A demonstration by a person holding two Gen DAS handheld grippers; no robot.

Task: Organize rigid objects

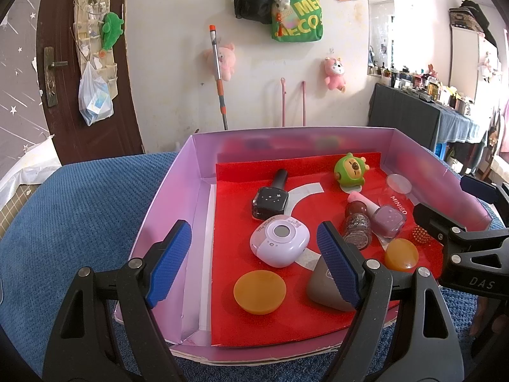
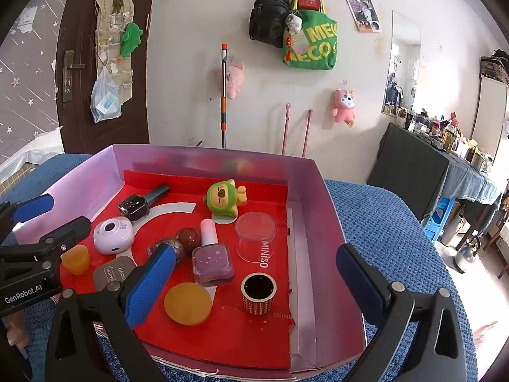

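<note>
Left wrist view: the left gripper hangs with jaws spread, pinching nothing, above the pink box. The lilac compact lies between its fingers; a black nail polish bottle sits at 12 o'clock from it (cap pointing away).

Right wrist view: the right gripper is spread too, empty. A purple nail polish bottle stands between its fingers, with a studded cup at 4 o'clock.

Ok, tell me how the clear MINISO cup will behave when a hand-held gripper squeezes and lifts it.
The clear MINISO cup looks thin-walled and smooth, so it is probably light, slippery and may flex. It stands mouth-down on the red liner, so a low push would likely slide it.
</note>
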